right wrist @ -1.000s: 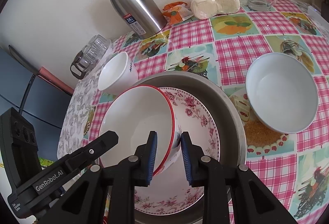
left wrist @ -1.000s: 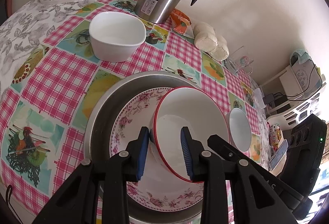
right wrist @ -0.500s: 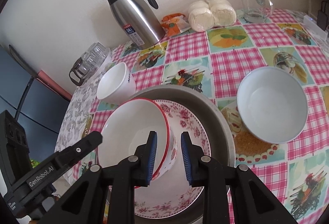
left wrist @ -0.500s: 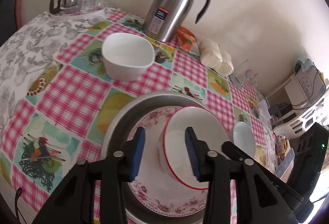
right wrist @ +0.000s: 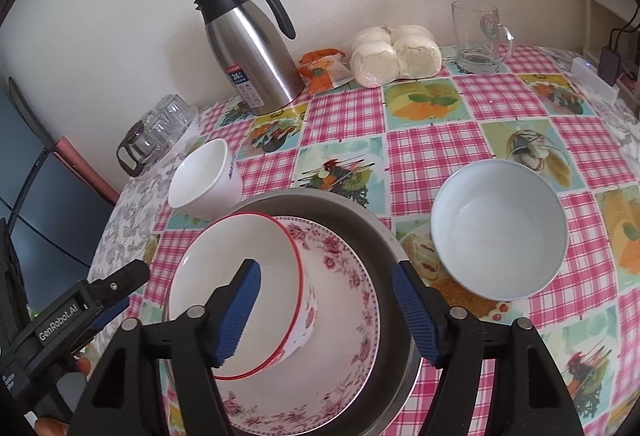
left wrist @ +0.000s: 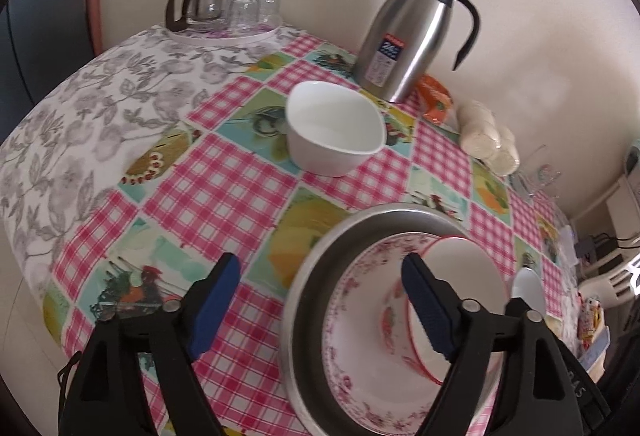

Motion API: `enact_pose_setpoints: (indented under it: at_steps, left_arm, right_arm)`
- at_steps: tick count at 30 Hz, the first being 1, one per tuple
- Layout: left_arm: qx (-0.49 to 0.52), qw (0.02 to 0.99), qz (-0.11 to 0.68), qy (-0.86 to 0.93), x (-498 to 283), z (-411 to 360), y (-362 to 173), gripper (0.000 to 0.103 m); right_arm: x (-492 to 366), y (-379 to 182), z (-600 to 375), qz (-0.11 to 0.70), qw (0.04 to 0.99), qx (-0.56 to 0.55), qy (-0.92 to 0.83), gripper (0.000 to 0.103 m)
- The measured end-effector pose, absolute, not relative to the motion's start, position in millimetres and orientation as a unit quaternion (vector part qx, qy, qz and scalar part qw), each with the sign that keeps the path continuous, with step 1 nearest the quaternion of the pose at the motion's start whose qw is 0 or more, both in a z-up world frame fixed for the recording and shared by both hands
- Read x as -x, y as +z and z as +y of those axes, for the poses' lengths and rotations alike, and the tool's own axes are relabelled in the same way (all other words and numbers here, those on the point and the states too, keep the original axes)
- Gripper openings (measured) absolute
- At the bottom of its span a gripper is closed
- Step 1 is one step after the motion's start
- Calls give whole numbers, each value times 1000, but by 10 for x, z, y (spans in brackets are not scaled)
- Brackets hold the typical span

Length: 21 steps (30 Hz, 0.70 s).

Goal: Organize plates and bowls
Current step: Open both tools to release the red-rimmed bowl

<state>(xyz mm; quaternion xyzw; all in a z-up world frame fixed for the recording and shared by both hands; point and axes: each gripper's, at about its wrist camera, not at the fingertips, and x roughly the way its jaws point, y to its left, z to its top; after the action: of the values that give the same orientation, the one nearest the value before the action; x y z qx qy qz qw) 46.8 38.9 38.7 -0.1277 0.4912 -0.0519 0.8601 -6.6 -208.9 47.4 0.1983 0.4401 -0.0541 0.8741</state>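
Red-rimmed bowl [right wrist: 244, 288] sits released in floral plate [right wrist: 344, 272]; both tongs just spread wide, empty. Glazed, rigid, slippery, chippable — pinch the rim wall.

Red-rimmed bowl [right wrist: 240, 276] upright in floral plate [right wrist: 344, 296], plate nested in metal pan [right wrist: 384, 236] at table's near edge. White bowl [right wrist: 206, 180] beside pan's far-left rim. Pale blue bowl [right wrist: 498, 228] right of pan, empty.
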Motion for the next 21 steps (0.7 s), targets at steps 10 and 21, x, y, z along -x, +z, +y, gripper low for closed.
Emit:
enact_pose_setpoints:
  at_steps: [10, 21]
  left_arm:
    - [88, 870, 484, -21, -465, 379, 389, 94]
    - [73, 883, 464, 21, -459, 475, 428, 100]
  right_arm:
    - [73, 465, -2102, 437, 877, -193, -62, 97]
    - [79, 435, -2133, 438, 874, -198, -68, 103]
